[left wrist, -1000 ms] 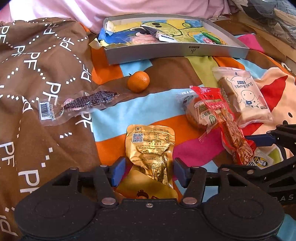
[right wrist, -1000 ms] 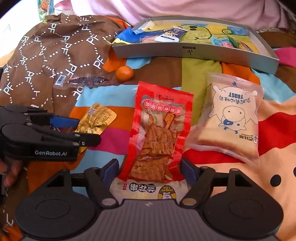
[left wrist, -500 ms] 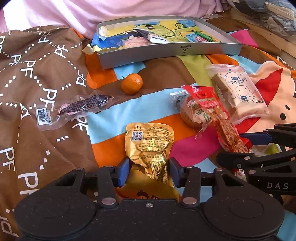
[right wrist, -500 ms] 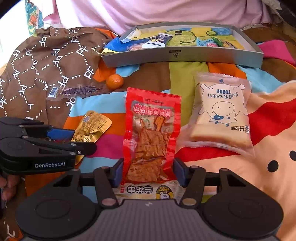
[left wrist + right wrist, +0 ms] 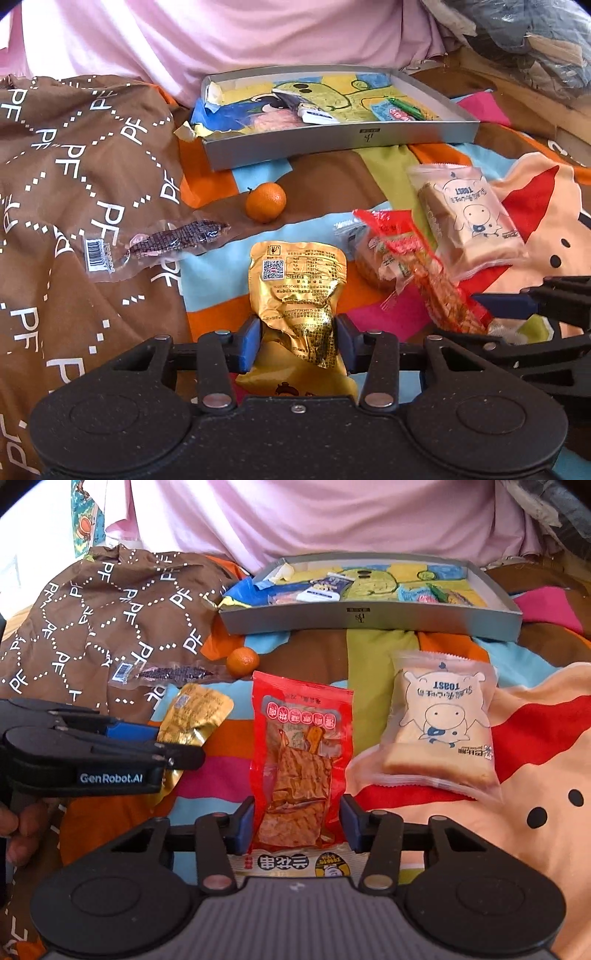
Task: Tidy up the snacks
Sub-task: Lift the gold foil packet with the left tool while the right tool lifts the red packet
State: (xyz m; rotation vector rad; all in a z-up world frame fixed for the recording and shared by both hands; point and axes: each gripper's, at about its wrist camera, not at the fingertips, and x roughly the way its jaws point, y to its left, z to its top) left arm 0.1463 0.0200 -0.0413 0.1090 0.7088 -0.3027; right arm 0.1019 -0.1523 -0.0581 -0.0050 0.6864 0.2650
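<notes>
My left gripper (image 5: 299,343) is shut on the lower end of a gold foil pouch (image 5: 299,280), its blue pads pressed against both sides. My right gripper (image 5: 297,823) is shut on a red snack packet (image 5: 299,746) at its bottom end; in the left wrist view the red packet (image 5: 417,258) tilts up off the blanket. A grey tray (image 5: 332,144) with several small snacks lies at the back. On the blanket lie a toast packet (image 5: 439,723), a small orange (image 5: 266,202), a dark snack in clear wrap (image 5: 166,240) and a round bun packet (image 5: 373,254).
Brown patterned cloth (image 5: 74,166) is bunched up on the left. A person in a pink top (image 5: 221,37) sits behind the tray. Yellow packets lie under each gripper (image 5: 295,384) (image 5: 291,864). A hand (image 5: 18,823) holds the left gripper (image 5: 177,746).
Both grippers have narrowed onto their packets, the left on the gold pouch and the right on the red packet. Both views have pulled back, so the tray sits lower in frame.
</notes>
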